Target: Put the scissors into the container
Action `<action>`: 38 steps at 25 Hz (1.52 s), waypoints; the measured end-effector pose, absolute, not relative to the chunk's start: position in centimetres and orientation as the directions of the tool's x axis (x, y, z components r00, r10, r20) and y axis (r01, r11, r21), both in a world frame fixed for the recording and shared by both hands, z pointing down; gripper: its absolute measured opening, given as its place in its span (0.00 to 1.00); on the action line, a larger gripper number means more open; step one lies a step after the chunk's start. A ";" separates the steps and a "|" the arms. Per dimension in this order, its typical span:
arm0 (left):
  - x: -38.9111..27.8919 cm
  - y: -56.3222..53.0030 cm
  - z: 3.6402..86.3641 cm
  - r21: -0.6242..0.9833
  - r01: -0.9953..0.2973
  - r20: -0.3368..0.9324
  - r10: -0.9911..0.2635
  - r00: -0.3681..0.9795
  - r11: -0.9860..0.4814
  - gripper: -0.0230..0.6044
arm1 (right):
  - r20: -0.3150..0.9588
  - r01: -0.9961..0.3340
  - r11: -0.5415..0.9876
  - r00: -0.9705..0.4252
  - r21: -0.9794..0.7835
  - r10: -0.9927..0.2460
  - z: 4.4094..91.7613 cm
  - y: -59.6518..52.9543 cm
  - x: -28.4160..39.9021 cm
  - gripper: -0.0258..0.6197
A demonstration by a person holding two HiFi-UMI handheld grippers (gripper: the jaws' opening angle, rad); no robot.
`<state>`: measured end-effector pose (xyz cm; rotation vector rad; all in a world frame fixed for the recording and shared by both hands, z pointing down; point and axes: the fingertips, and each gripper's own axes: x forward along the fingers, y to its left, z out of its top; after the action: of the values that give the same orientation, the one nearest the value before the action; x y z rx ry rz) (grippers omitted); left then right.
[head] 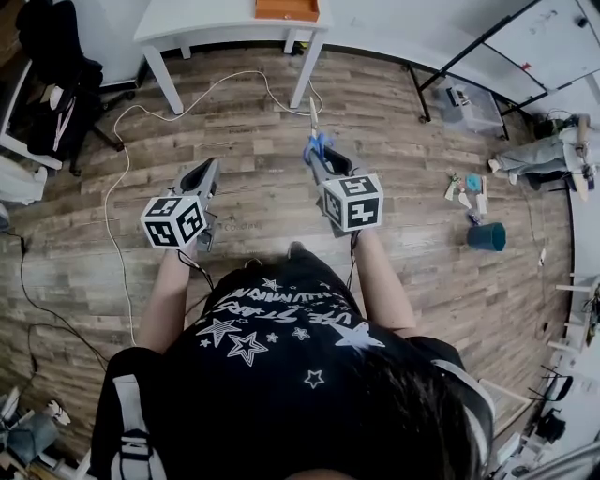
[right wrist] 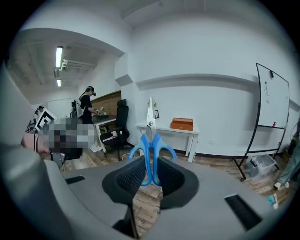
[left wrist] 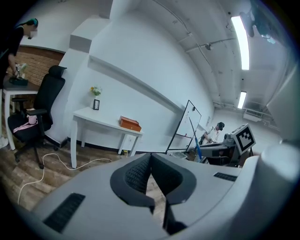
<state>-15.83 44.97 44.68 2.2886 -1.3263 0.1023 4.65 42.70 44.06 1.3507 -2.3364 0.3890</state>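
Observation:
My right gripper point(head: 323, 161) is shut on blue-handled scissors point(head: 317, 142), held out in front of me above the wooden floor. In the right gripper view the blue handles point(right wrist: 151, 151) sit between the pads and the blades point straight up. My left gripper point(head: 208, 171) hangs level with it to the left, shut, its pads point(left wrist: 140, 174) meeting at the tips with nothing between them. A teal container point(head: 487, 236) stands on the floor far to the right, well away from both grippers.
A white table point(head: 178, 21) with an orange box point(head: 287, 9) stands ahead. A white cable point(head: 122, 159) snakes over the floor. A black office chair point(head: 56, 84) is at left, and a whiteboard stand point(head: 487, 47), clear bin point(head: 469, 105) and small items point(head: 466, 187) are at right.

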 end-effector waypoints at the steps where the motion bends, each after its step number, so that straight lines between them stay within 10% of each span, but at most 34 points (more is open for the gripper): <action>1: -16.4 44.8 44.8 0.371 -0.834 0.303 -0.796 0.524 -0.408 0.07 | 0.481 -0.870 0.492 -0.445 -0.031 -0.756 44.2 42.7 4.2 0.19; 38: -10.3 -3.9 45.9 0.338 -0.884 0.333 -0.837 0.434 -0.324 0.07 | 0.501 -0.816 0.568 -0.537 -0.107 -0.679 49.0 -8.1 11.2 0.19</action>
<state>-10.28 -3.88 45.94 2.2227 -1.4496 0.1335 11.18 -8.08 48.96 1.2093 -2.3972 0.4632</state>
